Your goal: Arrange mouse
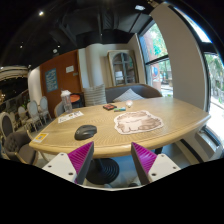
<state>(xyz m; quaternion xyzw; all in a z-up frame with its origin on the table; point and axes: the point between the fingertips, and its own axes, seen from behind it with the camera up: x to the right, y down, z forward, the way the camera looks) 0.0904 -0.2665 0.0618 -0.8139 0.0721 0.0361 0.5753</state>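
Observation:
A dark mouse [85, 131] lies on the light wooden table [150, 135], toward its near left part. A pale mouse mat with a picture [133, 122] lies to its right, near the table's middle. My gripper [112, 158] is open and empty, well short of the table, with its magenta pads [80, 160] wide apart. The mouse is beyond the left finger, far ahead of it.
A black chair base [103, 170] stands on the floor between my fingers, under the table's near edge. Papers [69, 117] and small objects [109, 106] lie on the far part of the table. A person [65, 102] sits at the far left. Windows are on the right.

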